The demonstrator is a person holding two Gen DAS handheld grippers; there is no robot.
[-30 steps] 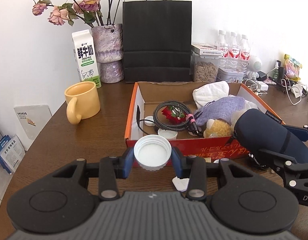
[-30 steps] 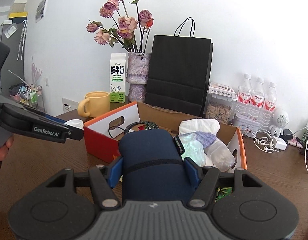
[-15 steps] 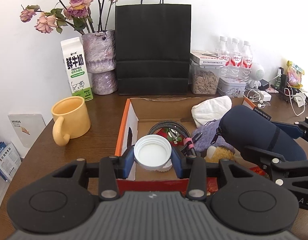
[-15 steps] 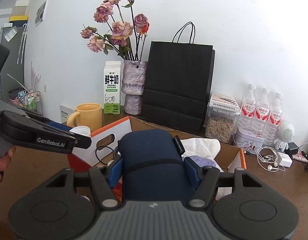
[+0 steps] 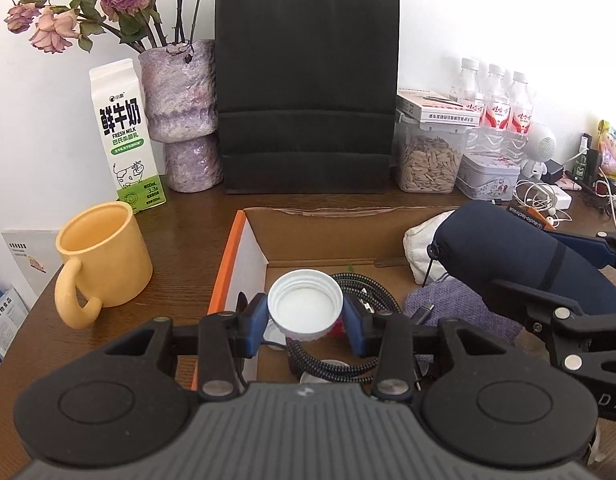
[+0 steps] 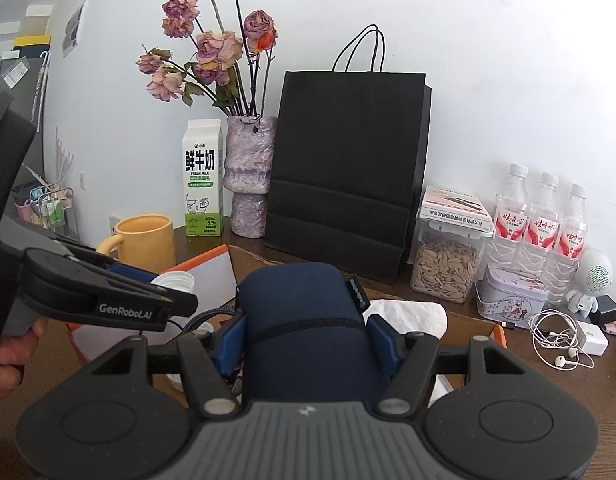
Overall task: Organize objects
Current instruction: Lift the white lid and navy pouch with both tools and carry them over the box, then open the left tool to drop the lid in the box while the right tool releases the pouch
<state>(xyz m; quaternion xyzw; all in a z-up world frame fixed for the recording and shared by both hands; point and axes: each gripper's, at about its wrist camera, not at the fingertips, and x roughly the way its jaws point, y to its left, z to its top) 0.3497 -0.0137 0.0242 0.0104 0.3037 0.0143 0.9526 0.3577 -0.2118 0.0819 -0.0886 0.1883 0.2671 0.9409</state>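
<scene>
A: What is the left gripper [image 5: 305,320] carrying?

B: It is pinching a white plastic cap [image 5: 305,305] between its two blue pads, one pad pressing on each side of the rim. The cap's hollow side is facing the camera, and it is sitting right at the fingertips.

A: And where is that cap hanging?

B: It is hovering over the open cardboard box [image 5: 244,256], near the box's left wall with the orange edge. Below it a coiled braided cable [image 5: 372,292] is lying on the box floor.

A: The right gripper [image 6: 306,338]?

B: Its jaws are standing fairly wide, clamping a navy blue pouch [image 6: 304,320]. The blue pads are pressing into both flanks of the pouch, and the pouch is filling the whole gap and sticking out forward past the fingertips.

A: Where is the pouch relative to the box?

B: In the left wrist view the pouch [image 5: 504,256] is hanging over the right part of the box, above a lilac knitted cloth [image 5: 452,304] and in front of a white cloth [image 5: 418,240].

A: What is standing around the box?

B: A yellow mug [image 5: 104,256] is sitting on the wooden table [image 5: 184,240] to the left of the box, apart from it. A milk carton [image 5: 124,136], a purple vase [image 5: 180,112] and a black paper bag [image 5: 306,84] are lining the wall behind.
</scene>
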